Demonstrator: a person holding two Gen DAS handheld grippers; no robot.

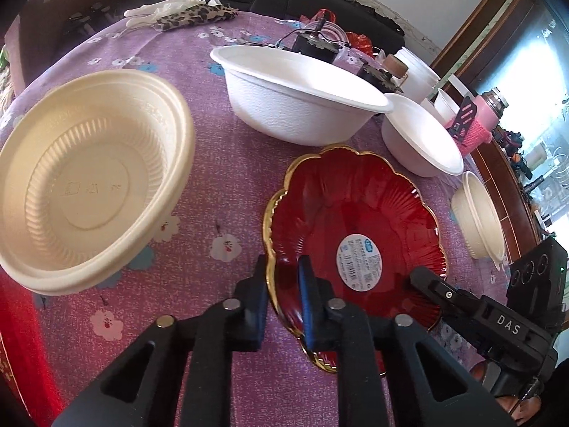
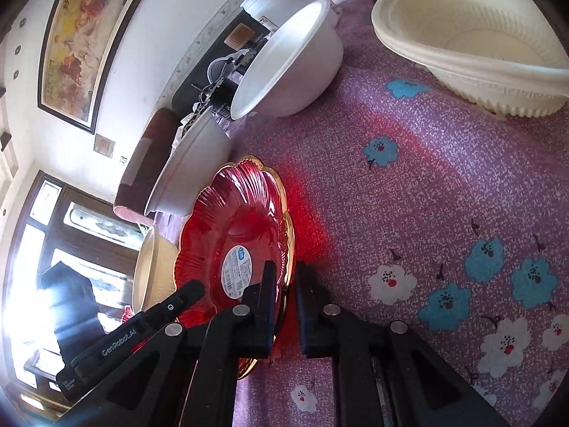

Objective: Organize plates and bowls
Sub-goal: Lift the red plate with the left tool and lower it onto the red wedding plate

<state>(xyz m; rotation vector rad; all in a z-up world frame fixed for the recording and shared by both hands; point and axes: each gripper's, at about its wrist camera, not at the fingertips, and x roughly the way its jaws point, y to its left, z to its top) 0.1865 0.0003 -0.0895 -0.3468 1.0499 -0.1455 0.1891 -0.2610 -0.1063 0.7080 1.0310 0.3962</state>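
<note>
A red gold-rimmed scalloped plate [image 1: 355, 220] with a white sticker sits on the purple flowered tablecloth [image 1: 220, 163]. My left gripper [image 1: 282, 302] has its fingers either side of the plate's near rim, closed on it. The right gripper shows at the plate's right edge [image 1: 426, 281]. In the right wrist view my right gripper [image 2: 286, 306] straddles the plate's [image 2: 234, 235] rim, one finger over it and one outside. A cream ribbed bowl [image 1: 89, 178] lies left; it also shows in the right wrist view [image 2: 473, 35]. Two white bowls [image 1: 298, 92] [image 1: 419, 138] stand behind.
A small cream bowl [image 1: 480, 217] sits at the right table edge. Clutter stands at the back: a pink-wrapped jar [image 1: 476, 117], white tubs [image 1: 419, 71], a leopard cloth [image 1: 192, 16] and white gloves. A dark sofa lies beyond the table.
</note>
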